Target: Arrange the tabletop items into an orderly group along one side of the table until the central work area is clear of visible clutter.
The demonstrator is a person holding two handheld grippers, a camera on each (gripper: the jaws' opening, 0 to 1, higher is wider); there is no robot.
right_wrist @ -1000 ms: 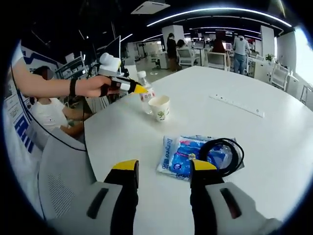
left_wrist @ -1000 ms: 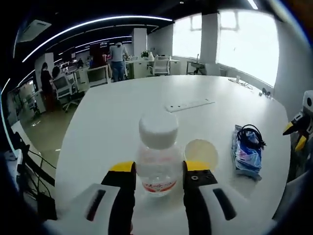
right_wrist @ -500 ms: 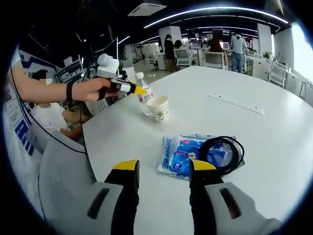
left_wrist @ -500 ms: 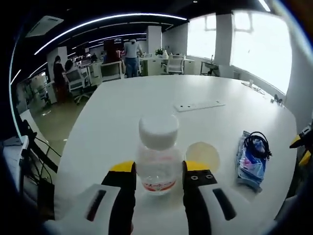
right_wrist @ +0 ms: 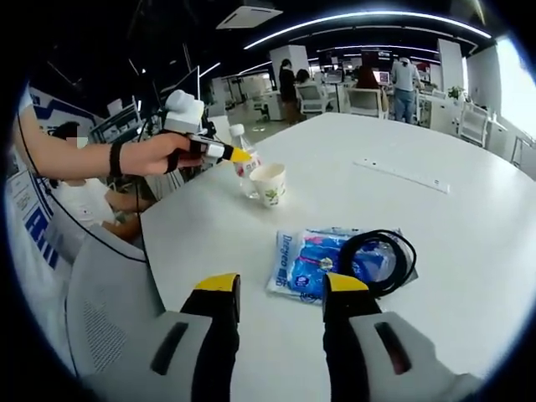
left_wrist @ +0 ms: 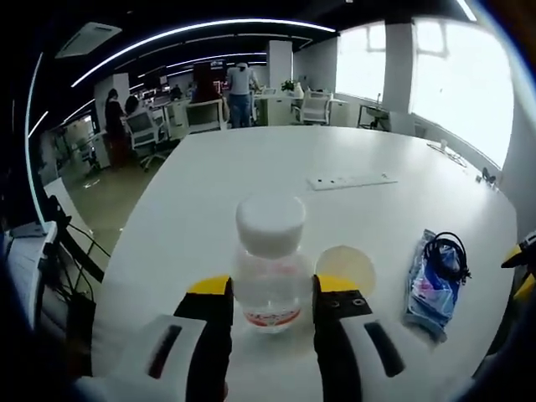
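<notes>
Bottle (left_wrist: 270, 272) stands upright between the left gripper's (left_wrist: 272, 289) jaws, which pinch its sides, just beside the cup (left_wrist: 345, 266) near the table (left_wrist: 251, 176) edge. Packet (right_wrist: 322, 261) with its cable (right_wrist: 377, 261) lies straight ahead of the right gripper (right_wrist: 275, 286), whose jaws are spread and empty, so that hand is nearer it.

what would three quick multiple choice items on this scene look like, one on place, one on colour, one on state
1. Where does the cup stand?
A. beside the bottle
B. on the blue pack
C. on the floor

2. What colour is the bottle's cap?
A. red
B. white
C. green

3. What is the left gripper doing?
A. hanging open over a bare table
B. closed on the bottle
C. holding the cable

Answers: 1 A, the cup sits right next to the bottle. 2 B, the cap is white. 3 B, both jaws press the bottle's sides.
</notes>
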